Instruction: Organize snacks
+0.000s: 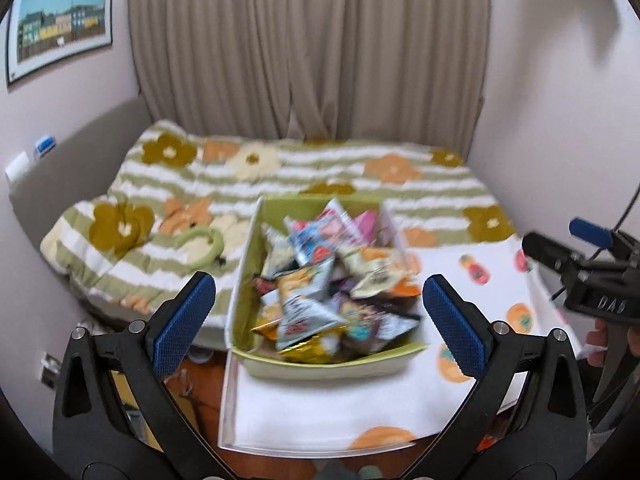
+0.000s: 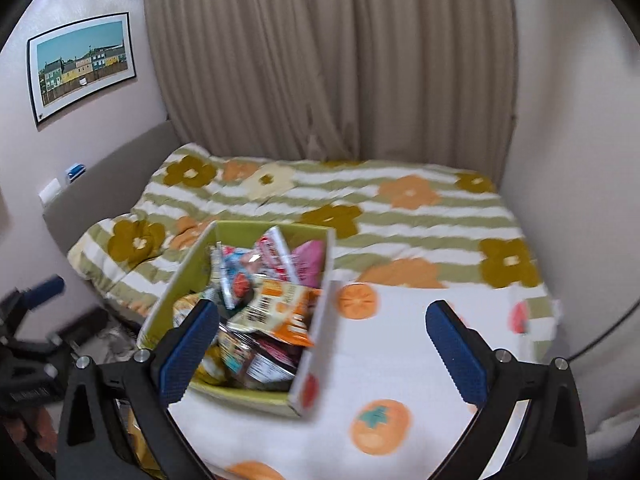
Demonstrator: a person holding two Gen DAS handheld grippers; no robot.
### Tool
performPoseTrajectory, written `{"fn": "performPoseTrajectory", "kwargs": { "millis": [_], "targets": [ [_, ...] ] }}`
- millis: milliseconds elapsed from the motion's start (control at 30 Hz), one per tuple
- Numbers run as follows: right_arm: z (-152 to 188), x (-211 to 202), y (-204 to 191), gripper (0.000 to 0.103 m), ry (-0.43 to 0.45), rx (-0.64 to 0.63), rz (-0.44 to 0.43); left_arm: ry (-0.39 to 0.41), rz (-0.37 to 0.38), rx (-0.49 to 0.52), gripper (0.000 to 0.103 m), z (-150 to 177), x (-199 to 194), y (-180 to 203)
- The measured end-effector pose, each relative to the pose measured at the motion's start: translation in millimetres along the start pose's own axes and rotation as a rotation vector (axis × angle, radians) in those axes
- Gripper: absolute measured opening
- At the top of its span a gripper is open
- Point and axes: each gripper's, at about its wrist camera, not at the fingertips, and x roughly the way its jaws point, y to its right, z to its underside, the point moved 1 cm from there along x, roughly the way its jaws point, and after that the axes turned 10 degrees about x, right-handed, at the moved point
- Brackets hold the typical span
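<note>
Brimming with foil and paper snack packets [image 1: 328,280], a green box [image 1: 320,364] sits on a white cloth printed with orange fruit [image 1: 320,412], which covers a low surface at the foot of a bed. Seen from my left wrist, the box lies ahead between the blue pads, yet nothing touches them: my left gripper [image 1: 316,312] hangs above it with jaws spread wide and empty. My right gripper [image 2: 320,340] stands just as wide, its left pad overlapping the box's near corner in the picture, its right pad over bare cloth, and it grips nothing. The box's outer wall [image 2: 316,360] is white with orange fruit prints. Behind it spreads a bed quilt [image 2: 400,216] of green and white stripes with flowers, backed by a beige curtain [image 2: 320,60]. A framed picture of coloured houses [image 2: 82,64] hangs on the left wall.
</note>
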Motion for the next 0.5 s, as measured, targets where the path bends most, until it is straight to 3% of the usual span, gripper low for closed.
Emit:
{"fn": "performPoseTrajectory", "kwargs": {
  "millis": [233, 500],
  "targets": [
    [24.7, -77.2, 34.1, 0.103, 0.103, 0.020, 0.104, 0.127, -0.018, 0.052, 0.103, 8.7, -69.4, 43.3],
    [52.9, -116.0, 55.7, 0.103, 0.143, 0.054, 0.111, 0.143, 0.005, 0.044, 0.103, 25.9, -92.1, 72.9]
  ]
}}
